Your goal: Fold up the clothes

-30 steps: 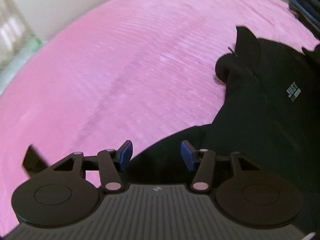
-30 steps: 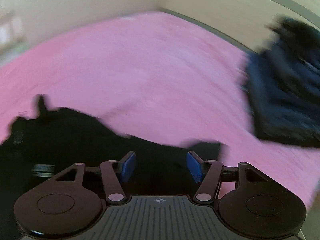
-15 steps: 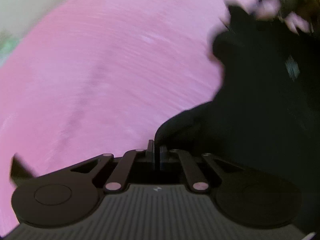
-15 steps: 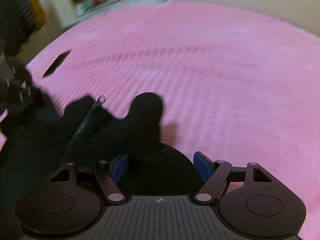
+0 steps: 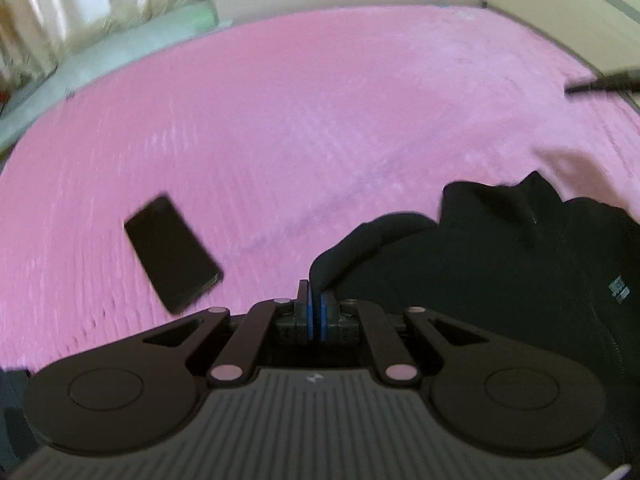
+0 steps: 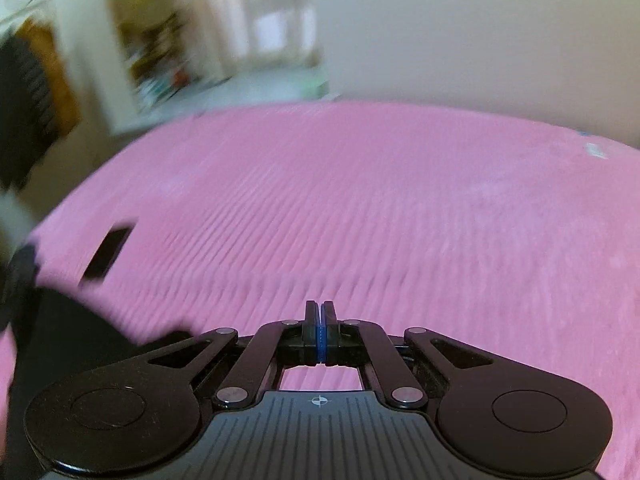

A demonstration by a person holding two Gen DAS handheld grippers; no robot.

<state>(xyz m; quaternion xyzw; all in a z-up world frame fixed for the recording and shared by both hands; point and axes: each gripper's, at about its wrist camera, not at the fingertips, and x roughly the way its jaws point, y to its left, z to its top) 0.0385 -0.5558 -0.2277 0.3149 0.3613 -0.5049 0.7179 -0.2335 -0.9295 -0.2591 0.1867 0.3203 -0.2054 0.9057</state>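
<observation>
Left wrist cam first: the left gripper [image 5: 315,300] is clamped tight on a fold of the black zip jacket [image 5: 520,272], with the cloth poking up between the blue pads. The rest of the jacket lies in a heap on the pink bedspread [image 5: 320,120], low and to the right, and you can make out a small white logo [image 5: 619,290] on it. One black phone [image 5: 173,253] lies flat on the spread to the left, well apart from the jacket. A dark blurry tip [image 5: 600,84] pokes in at the far right edge, can't tell what it is. Right wrist cam: the right gripper [image 6: 320,320] is clenched fully shut and I don't see any cloth between its pads, just bare pink bedspread [image 6: 400,220] ahead. Only a dark bit of the jacket [image 6: 80,340] shows at the lower left here, no logo. Same single phone [image 6: 107,254] sits far left, very blurred. This view also catches a cluttered shelf [image 6: 160,40] behind the bed, which the left one doesn't.
</observation>
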